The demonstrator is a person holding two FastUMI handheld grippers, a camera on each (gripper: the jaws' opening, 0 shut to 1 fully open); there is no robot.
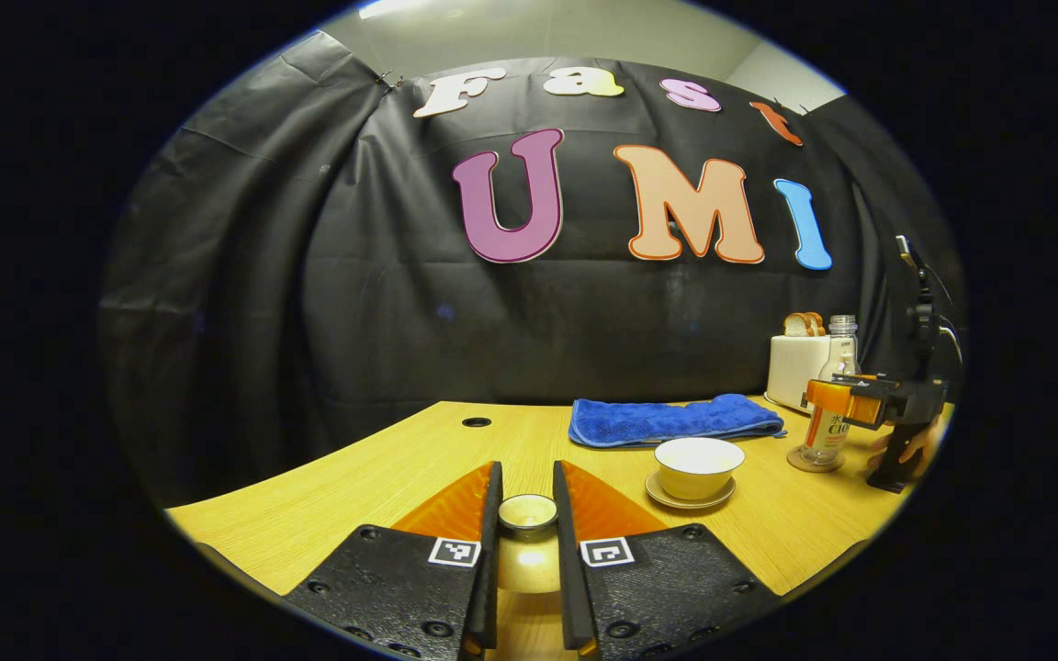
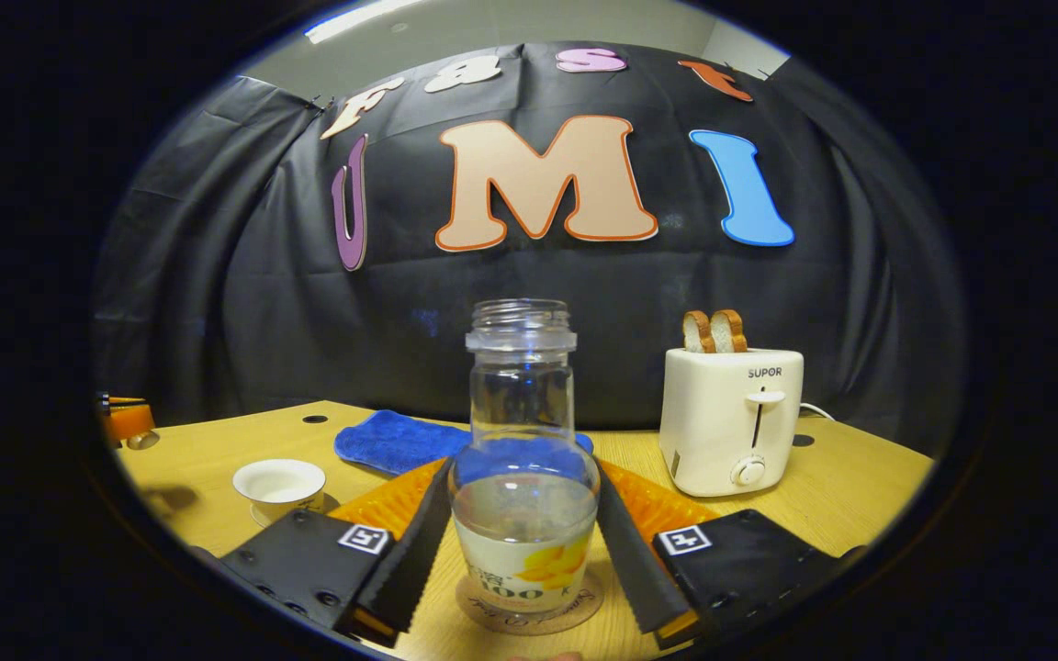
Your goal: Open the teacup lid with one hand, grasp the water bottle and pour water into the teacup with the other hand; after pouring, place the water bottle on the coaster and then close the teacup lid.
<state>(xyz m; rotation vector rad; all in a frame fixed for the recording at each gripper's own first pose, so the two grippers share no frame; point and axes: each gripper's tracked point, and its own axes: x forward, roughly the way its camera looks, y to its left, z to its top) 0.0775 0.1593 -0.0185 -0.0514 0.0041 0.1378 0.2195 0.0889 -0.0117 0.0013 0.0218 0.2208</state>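
My left gripper [image 1: 527, 472] is shut on the small white teacup lid [image 1: 527, 512], held just above the wooden table near its front edge. In the left gripper view the white teacup [image 1: 697, 462] stands uncovered on its saucer [image 1: 687, 501], to the right of the lid. In the right gripper view the clear water bottle [image 2: 522, 514], uncapped and part full, stands upright on the round coaster [image 2: 575, 610]. My right gripper [image 2: 522, 468] has a finger pressed on each side of it. Seen from the left gripper view, the bottle [image 1: 830, 427] sits right of the cup.
A folded blue cloth [image 1: 671, 420] lies behind the teacup. A white toaster [image 2: 731, 422] with two bread slices stands at the back right, close to the bottle. The wooden table [image 1: 382, 487] has a round cable hole [image 1: 476, 422] at the back left.
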